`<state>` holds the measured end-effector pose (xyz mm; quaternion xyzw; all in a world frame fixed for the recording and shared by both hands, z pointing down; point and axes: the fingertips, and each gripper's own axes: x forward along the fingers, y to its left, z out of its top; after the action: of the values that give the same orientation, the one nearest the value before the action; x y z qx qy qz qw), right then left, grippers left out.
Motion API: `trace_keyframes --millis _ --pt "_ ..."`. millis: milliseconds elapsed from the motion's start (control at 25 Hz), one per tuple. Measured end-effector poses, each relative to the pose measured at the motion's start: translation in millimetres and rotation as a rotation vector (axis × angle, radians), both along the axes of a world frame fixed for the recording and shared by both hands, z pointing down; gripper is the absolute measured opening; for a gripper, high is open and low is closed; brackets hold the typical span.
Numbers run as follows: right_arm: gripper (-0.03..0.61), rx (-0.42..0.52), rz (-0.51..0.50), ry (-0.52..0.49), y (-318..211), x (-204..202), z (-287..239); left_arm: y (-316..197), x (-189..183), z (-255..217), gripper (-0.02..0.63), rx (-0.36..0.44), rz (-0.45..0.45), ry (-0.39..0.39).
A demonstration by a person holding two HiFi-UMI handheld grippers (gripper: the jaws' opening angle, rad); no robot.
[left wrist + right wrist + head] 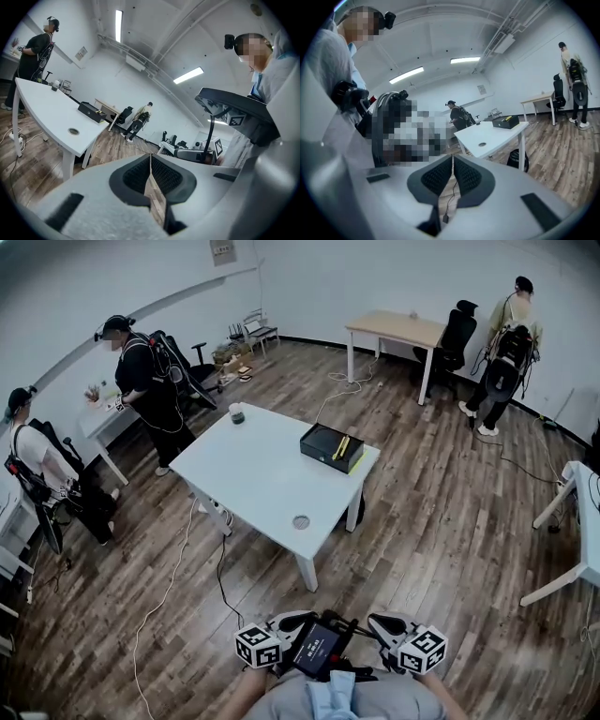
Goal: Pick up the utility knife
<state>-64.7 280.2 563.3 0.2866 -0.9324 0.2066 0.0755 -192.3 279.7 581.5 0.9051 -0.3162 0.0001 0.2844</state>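
A yellow utility knife (pixel 340 447) lies on top of a black box (pixel 330 448) at the far right part of the white table (pixel 267 479). Both grippers are held close to my body at the bottom of the head view, well short of the table. The left gripper (pixel 289 622) and the right gripper (pixel 382 623) flank a small dark screen (pixel 317 648). In the left gripper view the left gripper (pixel 151 158) has its pads pressed together with nothing between them, and the black box (pixel 91 112) is far off. The right gripper (pixel 452 160) is also shut and empty, with the black box (pixel 505 122) distant.
A dark cup (pixel 236 412) stands at the table's far left corner, and a round cable hole (pixel 300 521) sits near its front edge. Three people (pixel 145 381) stand around the room by other desks (pixel 394 329). Cables (pixel 221 577) trail over the wooden floor.
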Motion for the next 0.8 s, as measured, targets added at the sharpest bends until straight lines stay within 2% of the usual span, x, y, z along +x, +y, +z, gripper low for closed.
trace_keyframes --millis 200,520,640,800 --pt "0.029 0.010 -0.014 0.014 -62 -33 -11 -64 -36 -12 0.018 0.007 -0.039 0.028" --pt "0.029 0.019 0.036 -0.024 -144 -91 -21 -144 -101 -31 0.018 0.063 -0.029 0.055" --pt "0.030 0.017 0.057 -0.036 -164 -107 -22 -162 -114 -35 0.018 0.075 -0.014 0.070" --pt "0.029 -0.017 0.110 -0.066 -180 -108 -20 -181 -117 -31 0.018 0.067 0.006 0.078"
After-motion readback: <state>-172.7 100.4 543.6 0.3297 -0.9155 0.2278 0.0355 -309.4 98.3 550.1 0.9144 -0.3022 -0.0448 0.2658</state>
